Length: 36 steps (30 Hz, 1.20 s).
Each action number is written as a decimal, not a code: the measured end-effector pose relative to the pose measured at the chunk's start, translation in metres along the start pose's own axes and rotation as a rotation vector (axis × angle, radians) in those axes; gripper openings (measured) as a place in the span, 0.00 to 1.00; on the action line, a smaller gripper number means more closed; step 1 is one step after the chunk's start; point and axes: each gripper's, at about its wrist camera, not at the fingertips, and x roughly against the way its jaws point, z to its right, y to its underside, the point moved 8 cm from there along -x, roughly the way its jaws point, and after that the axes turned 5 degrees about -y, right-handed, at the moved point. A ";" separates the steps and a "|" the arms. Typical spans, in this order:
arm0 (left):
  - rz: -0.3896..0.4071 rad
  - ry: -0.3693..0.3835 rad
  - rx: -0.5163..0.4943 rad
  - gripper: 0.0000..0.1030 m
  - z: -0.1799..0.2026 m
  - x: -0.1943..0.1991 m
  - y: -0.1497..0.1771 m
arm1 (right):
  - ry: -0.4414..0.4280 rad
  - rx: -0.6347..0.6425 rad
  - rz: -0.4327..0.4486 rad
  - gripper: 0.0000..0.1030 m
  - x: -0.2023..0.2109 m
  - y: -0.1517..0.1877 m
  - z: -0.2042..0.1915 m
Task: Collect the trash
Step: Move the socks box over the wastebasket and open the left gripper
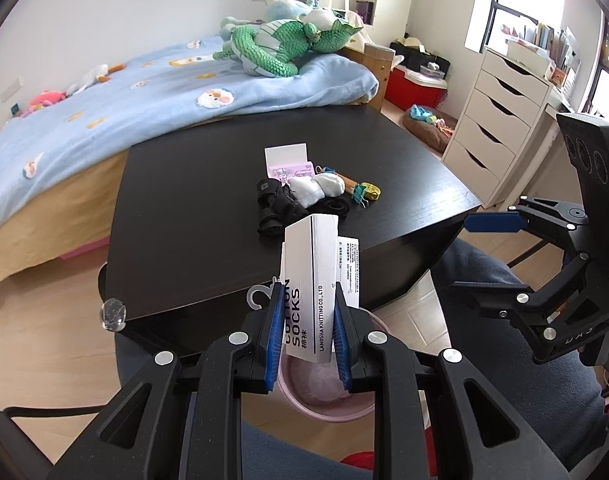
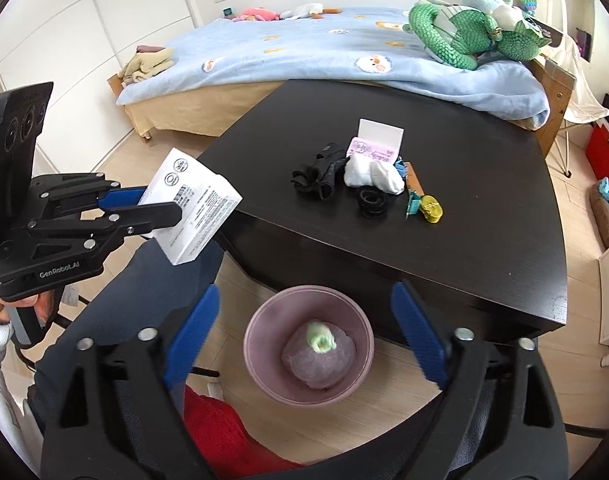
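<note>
My left gripper (image 1: 309,300) is shut on a white cotton-socks box (image 1: 310,280), held upright above a pink bin (image 1: 328,396) on the floor. In the right wrist view the box (image 2: 192,212) sits in the left gripper (image 2: 162,208), left of the bin (image 2: 309,346), which holds a green scrap (image 2: 322,338). My right gripper (image 2: 304,332) is open and empty over the bin; it shows at the right of the left wrist view (image 1: 494,222). On the black table (image 2: 444,240) lie a pink packet (image 2: 374,150), white socks (image 2: 372,174), black socks (image 2: 318,174) and clips (image 2: 414,202).
A bed with a blue blanket (image 1: 104,108) and a green plush dragon (image 1: 288,44) stands behind the table. A white drawer unit (image 1: 500,120) is at the right. A person's legs in dark trousers (image 1: 504,320) are beside the bin. A yellow tape roll (image 2: 431,208) lies on the table.
</note>
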 end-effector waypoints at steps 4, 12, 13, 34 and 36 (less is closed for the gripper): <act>-0.006 0.009 -0.008 0.22 0.003 0.000 0.001 | 0.014 -0.009 -0.001 0.89 0.002 0.000 0.004; -0.007 0.034 -0.031 0.22 0.012 0.000 0.001 | 0.047 -0.039 0.012 0.92 0.012 -0.003 0.015; -0.007 0.036 -0.035 0.22 0.013 0.000 0.001 | 0.051 -0.044 0.017 0.93 0.015 -0.003 0.016; -0.022 0.099 -0.105 0.30 0.043 -0.002 0.001 | 0.095 -0.158 0.066 0.94 0.036 -0.001 0.048; -0.019 0.096 -0.110 0.44 0.044 -0.003 0.001 | 0.095 -0.163 0.067 0.94 0.035 -0.001 0.050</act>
